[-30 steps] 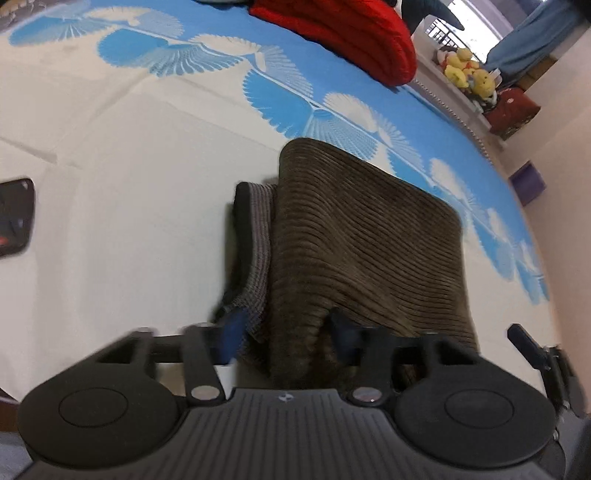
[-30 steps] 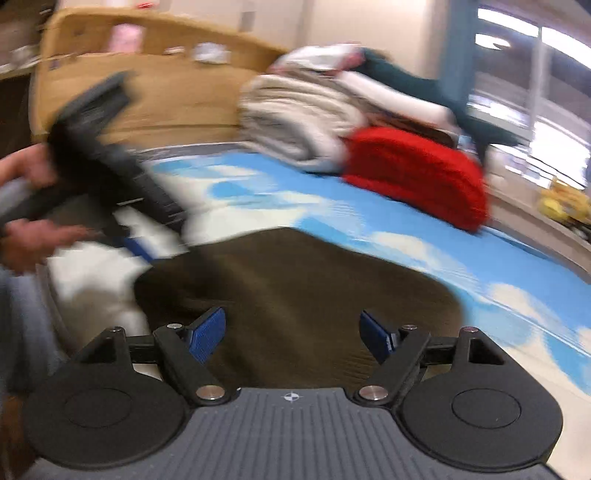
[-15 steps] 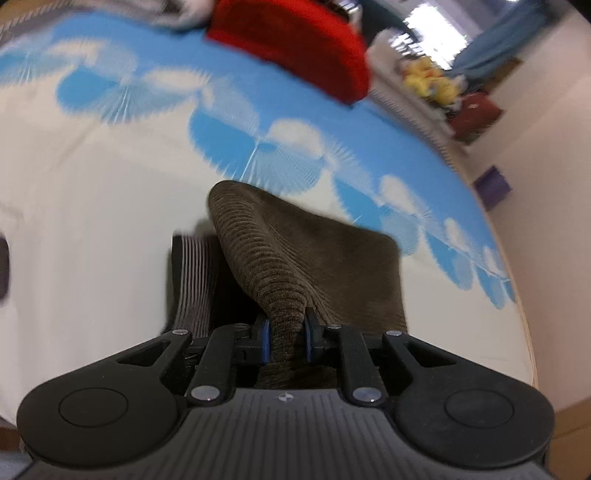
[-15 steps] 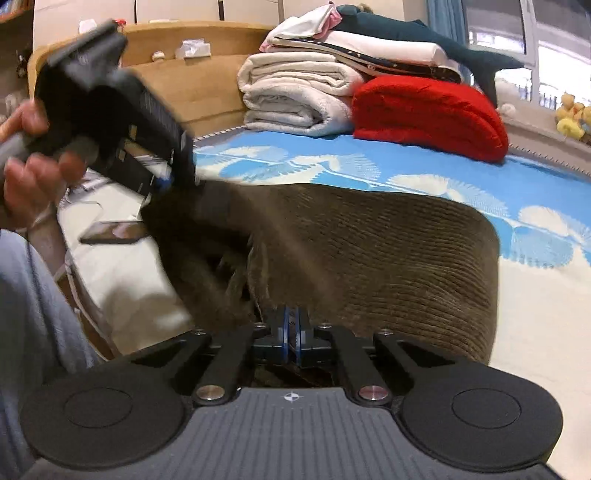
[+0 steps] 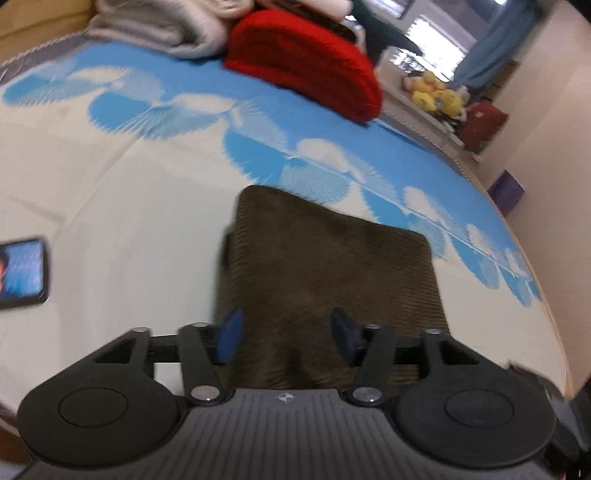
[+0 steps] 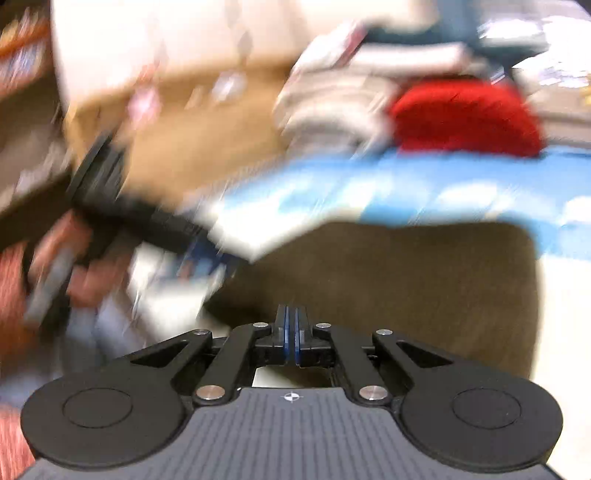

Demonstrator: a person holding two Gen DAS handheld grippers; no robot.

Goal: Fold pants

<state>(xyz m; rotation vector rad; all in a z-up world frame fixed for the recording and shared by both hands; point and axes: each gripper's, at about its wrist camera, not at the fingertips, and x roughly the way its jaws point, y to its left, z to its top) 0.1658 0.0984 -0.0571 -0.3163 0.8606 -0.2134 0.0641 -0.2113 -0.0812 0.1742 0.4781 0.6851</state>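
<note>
Brown corduroy pants (image 5: 332, 273) lay folded into a thick rectangle on the bed (image 5: 110, 229), near its front edge. Soft, limp and fairly heavy, the cloth probably wanted gripping at a folded edge through all layers. Left tongs (image 5: 284, 332) had just been opening, pads apart above the near edge, pressing nothing. Right tongs (image 6: 291, 332) were together, apparently empty. A phone (image 5: 22, 271) lay well apart.

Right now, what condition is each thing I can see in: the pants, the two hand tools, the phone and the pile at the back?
Pants: folded, lying flat on the bed.
Left tool: open, just released, nothing pinched.
Right tool: shut, nothing visible between its tips.
Phone: screen lit.
Red blanket: folded.
Grey blanket: folded.
</note>
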